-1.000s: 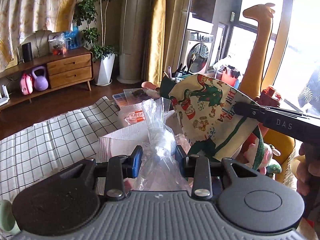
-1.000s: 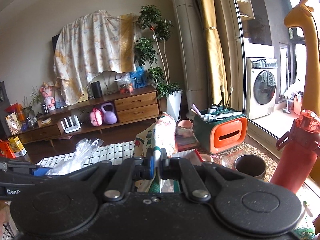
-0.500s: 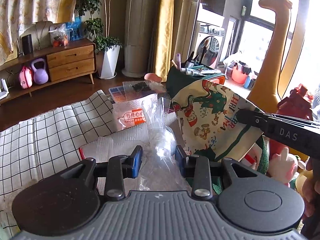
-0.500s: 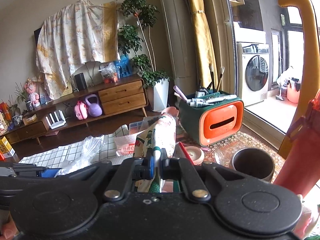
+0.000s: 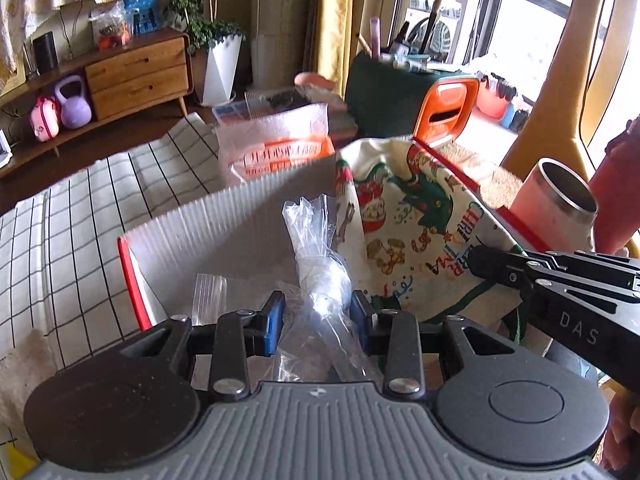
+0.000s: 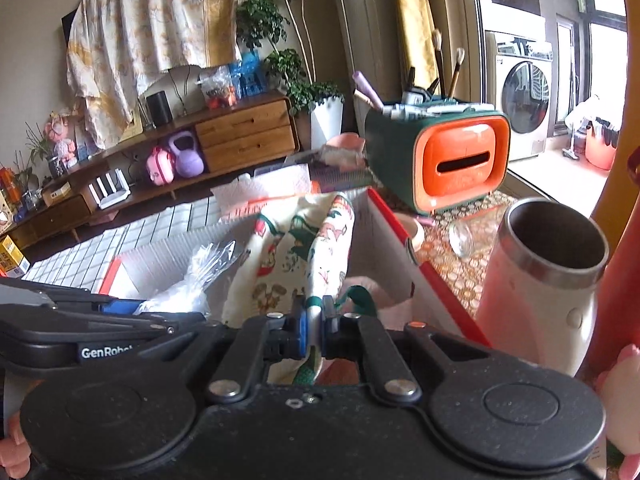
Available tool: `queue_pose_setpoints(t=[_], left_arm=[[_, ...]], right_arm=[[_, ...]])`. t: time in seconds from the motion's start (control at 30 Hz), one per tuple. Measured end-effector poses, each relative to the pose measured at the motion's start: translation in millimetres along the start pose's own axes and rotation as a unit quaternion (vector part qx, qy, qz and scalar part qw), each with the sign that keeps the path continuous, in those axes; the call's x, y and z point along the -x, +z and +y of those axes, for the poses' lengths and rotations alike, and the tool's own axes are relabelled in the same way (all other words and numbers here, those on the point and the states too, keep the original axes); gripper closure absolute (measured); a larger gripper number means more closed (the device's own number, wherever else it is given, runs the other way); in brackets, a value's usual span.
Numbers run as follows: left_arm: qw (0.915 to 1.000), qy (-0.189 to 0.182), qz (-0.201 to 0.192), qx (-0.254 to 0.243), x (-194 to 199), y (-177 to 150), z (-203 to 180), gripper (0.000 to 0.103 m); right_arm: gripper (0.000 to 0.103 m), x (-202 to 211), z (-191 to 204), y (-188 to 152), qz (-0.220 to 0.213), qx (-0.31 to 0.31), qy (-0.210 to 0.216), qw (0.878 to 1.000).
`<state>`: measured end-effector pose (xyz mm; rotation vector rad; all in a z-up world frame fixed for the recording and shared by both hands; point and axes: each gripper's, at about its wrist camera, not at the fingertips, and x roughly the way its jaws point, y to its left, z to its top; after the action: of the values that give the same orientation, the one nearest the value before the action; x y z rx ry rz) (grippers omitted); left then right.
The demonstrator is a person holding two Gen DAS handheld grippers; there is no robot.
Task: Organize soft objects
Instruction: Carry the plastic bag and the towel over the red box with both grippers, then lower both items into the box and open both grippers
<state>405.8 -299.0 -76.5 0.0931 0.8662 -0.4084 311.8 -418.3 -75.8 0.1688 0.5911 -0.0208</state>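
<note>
Right wrist view: steel cup [image 6: 548, 284] beside red-rimmed box [image 6: 404, 232], orange-fronted organizer [image 6: 452, 160] behind.

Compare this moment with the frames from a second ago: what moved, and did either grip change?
Both grippers came down toward the red-edged white box, which now fills the view below them. The left gripper carried the crumpled clear plastic bag down; the right gripper carried the Christmas-print cloth bag. Neither grip changed: nothing was released or newly taken. The green and orange organizer and steel cup stayed put.

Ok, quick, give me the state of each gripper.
Left gripper: closed on the clear plastic bag.
Right gripper: closed on the printed cloth.
</note>
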Motion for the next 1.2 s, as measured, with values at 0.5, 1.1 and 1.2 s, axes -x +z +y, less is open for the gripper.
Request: queue_pose_setpoints(t=[0.5,1.1,1.2], left_arm=[[0.9981,0.011,0.06,0.005,-24,-9,4,0.067],[0.9992,-0.022,0.006,0.032,24,-13,12,0.027],[0.9991,-0.022,-0.005,0.035,40,-15,14,0.027]], right_arm=[[0.083,-7,1,-15,0.03,0.007,-0.006,1.0],[0.048,26,3,-12,0.019,0.0,0.001,1.0],[0.043,37,8,-12,0.014,0.009,0.006,1.0]])
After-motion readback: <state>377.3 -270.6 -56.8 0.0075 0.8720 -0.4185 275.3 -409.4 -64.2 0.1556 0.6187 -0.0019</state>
